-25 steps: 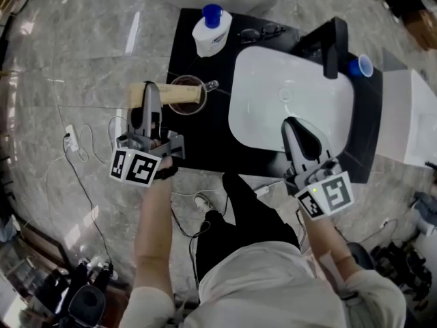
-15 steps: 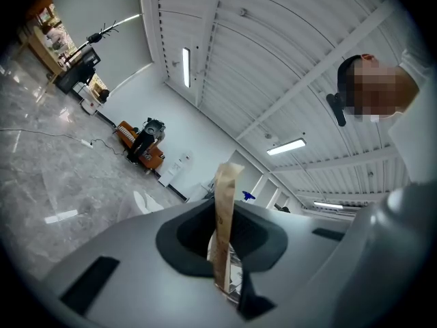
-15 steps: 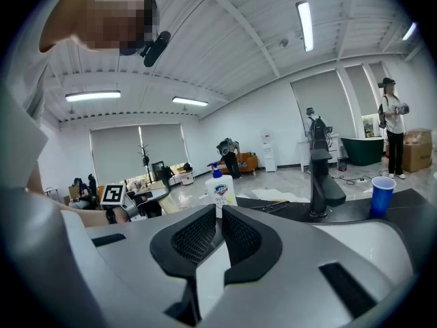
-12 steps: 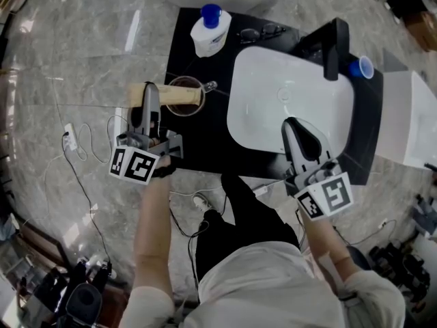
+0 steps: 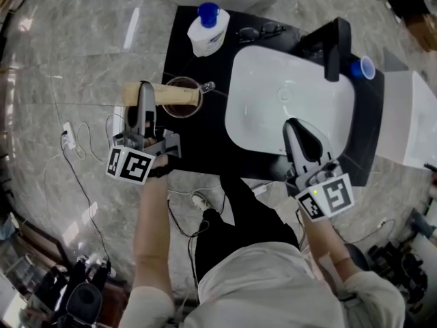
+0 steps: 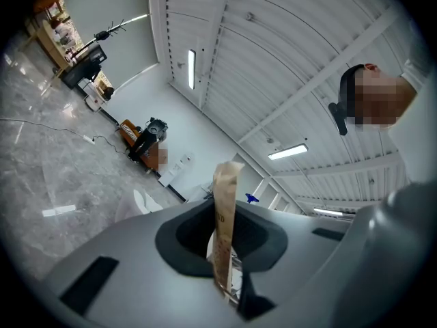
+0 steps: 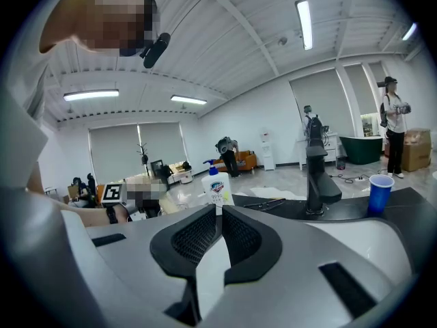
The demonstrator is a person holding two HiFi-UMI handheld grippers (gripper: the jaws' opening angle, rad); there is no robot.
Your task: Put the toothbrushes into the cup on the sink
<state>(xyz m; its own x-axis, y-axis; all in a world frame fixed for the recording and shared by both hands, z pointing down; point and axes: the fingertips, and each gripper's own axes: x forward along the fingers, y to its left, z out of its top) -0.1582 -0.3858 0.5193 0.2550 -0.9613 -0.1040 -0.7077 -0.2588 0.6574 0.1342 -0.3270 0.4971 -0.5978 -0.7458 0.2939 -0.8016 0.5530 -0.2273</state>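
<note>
Pinches, in the left gripper, a flat tan paper-wrapped toothbrush, gripped nearer one end and carried level, crosswise above the mouth of the brown cup on the black tabletop, just left of the white basin — touching the rim or not, impossible to tell. Risks bridging the round rim if released level, or sliding off onto the tabletop; probably needs tipping end-down first. Could also swivel in the pinch: smooth, matte, kraft-like wrapper, thin as a strip edge-on, with the longer part hanging free (a fair lever). Could nudge or tip the cup too: small, round, seemingly light, with something thin and shiny poking past the rim on the basin side, too small to name. Holds the right gripper pressed together on nothing, over the basin's near edge, well apart from the cup; little to go wrong there short of a knock against the glossy, rounded ceramic. Elsewhere, hard smooth surfaces throughout — white plastic soap bottle with blue cap, angular black faucet.
</note>
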